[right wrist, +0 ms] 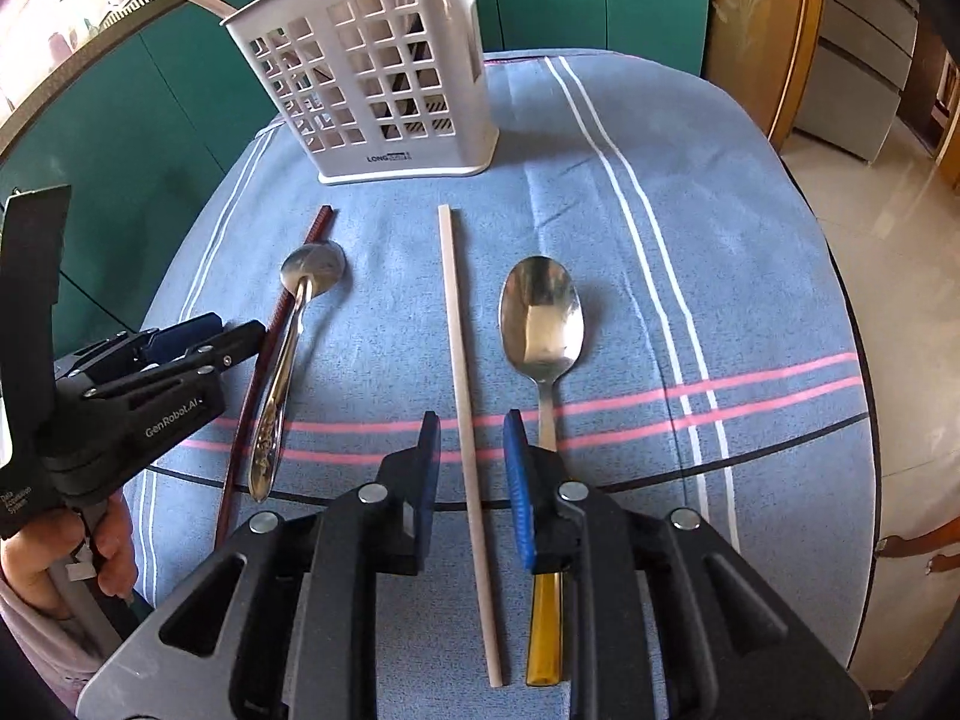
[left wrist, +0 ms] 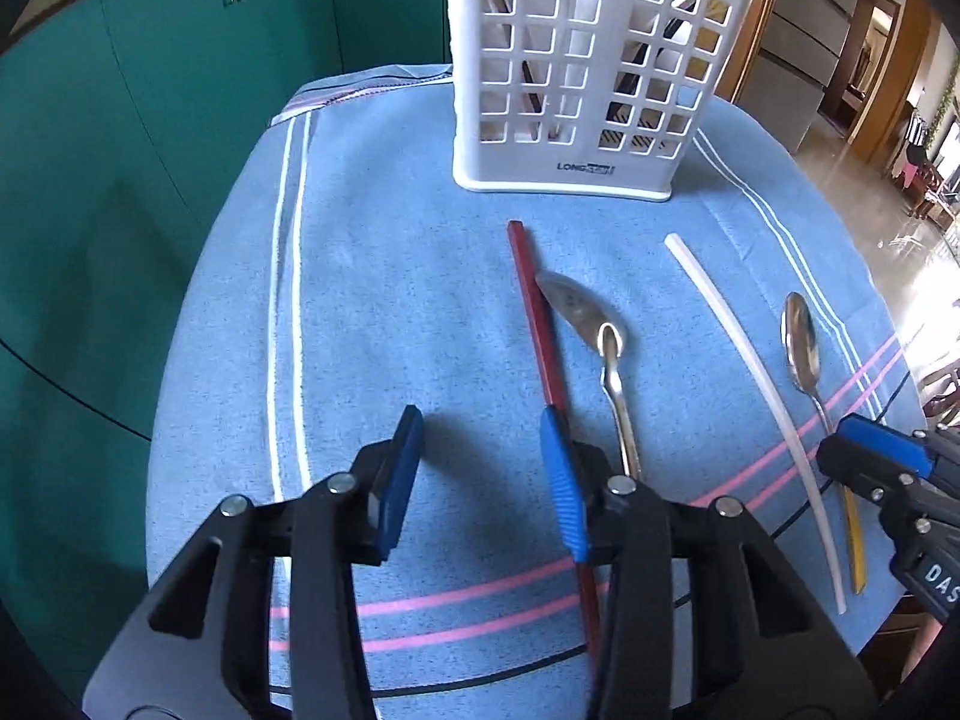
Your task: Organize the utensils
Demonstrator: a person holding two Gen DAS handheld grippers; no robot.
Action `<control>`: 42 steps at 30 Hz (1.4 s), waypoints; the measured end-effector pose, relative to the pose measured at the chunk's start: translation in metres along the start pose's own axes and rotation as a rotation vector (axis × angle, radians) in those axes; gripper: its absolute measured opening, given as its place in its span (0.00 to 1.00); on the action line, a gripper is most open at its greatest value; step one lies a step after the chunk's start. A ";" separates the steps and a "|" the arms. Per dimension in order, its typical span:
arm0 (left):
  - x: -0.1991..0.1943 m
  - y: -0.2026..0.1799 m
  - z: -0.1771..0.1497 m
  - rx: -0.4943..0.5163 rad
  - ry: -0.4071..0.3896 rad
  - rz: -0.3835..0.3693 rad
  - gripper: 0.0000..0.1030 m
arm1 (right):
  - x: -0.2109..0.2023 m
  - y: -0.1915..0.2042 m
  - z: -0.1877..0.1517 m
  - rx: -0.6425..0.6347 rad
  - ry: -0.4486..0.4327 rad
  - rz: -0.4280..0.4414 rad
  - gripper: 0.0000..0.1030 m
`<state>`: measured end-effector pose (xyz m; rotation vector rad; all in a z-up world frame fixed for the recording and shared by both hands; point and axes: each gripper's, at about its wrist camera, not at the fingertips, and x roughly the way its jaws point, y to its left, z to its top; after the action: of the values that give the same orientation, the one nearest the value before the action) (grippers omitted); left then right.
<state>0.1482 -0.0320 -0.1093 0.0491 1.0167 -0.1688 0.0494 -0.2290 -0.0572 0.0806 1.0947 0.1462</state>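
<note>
With both the left gripper (left wrist: 480, 474) and right gripper (right wrist: 471, 480) spread apart and empty, two spoons and two chopsticks lie mid-frame, while the caddy (left wrist: 576, 78) at top seemingly holds some utensils already.

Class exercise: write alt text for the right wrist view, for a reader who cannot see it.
The open right gripper hovers over a white chopstick lying on a blue striped tablecloth, its jaws either side of the stick. A yellow-handled steel spoon lies to the right; a white plastic lattice utensil holder stands behind.
</note>
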 end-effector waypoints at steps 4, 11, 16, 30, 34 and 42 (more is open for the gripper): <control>-0.004 -0.001 0.003 -0.002 -0.009 -0.016 0.44 | 0.003 0.002 0.002 -0.001 0.002 0.004 0.21; 0.003 -0.012 0.007 0.035 0.019 -0.007 0.46 | 0.009 0.009 -0.005 -0.015 0.020 0.014 0.21; 0.003 -0.015 0.008 0.043 0.020 0.018 0.14 | 0.009 0.009 -0.008 -0.013 0.023 0.017 0.21; -0.014 0.020 -0.005 -0.015 0.103 -0.021 0.09 | 0.010 0.022 0.024 -0.087 0.005 0.016 0.26; -0.006 0.012 0.019 0.048 0.102 0.027 0.12 | 0.031 0.034 0.058 -0.134 0.032 -0.036 0.26; 0.009 0.004 0.034 0.080 0.117 0.071 0.26 | 0.073 0.031 0.091 -0.143 0.112 -0.122 0.32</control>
<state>0.1820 -0.0327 -0.0993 0.1690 1.1230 -0.1429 0.1611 -0.1860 -0.0756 -0.1235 1.1946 0.1203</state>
